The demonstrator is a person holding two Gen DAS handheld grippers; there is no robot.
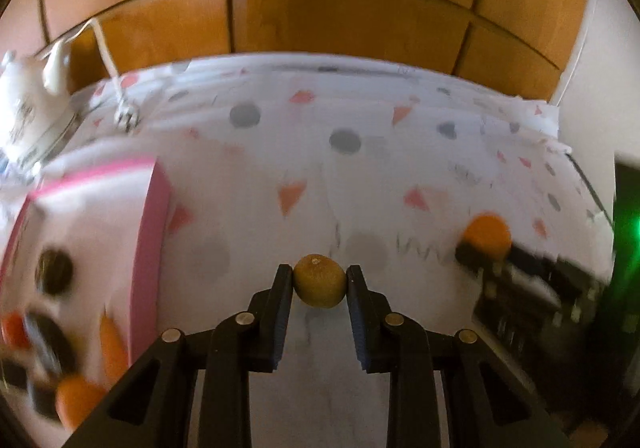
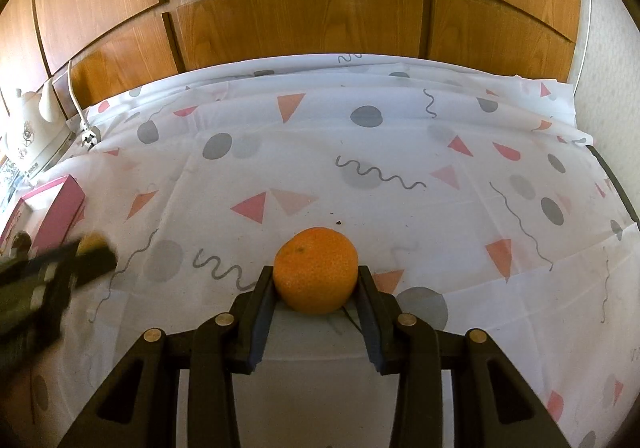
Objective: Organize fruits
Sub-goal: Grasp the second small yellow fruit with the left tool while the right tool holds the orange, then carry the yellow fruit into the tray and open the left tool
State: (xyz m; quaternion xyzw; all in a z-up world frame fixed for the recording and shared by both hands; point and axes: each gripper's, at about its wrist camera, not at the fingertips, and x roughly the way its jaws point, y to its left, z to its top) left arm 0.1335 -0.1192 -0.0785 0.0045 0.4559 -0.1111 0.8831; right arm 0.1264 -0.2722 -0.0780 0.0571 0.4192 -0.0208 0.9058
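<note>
- While the left tool [image 1: 319, 280] clamps a small brownish-yellow fruit [image 1: 319, 280] between its two pads, that fruit sits lifted clear of the bench [image 1: 360, 175], nearer than everything else in the left wrist view.
- Right tool [image 2: 316, 276] is closed on an orange [image 2: 316, 271], both pads pressing its sides, with the orange low over the patterned cloth [image 2: 320, 151].
- Left of the small fruit lies a pink-edged box [image 1: 150, 248], blurred; orange fruits [image 1: 76, 396] and dark round things show inside it, too smeared to name.
- Right of the small fruit, the right tool and its orange appear at the picture's edge.
- Beyond the small fruit the cloth, printed with grey dots, pink triangles and squiggles, covers the bench to its far edge.
- Far left of the small fruit stand a white kettle [image 2: 28, 131] and a white cord with plug [image 2: 89, 135].
- Behind everything rise wooden cabinet doors [image 2: 300, 7].
</note>
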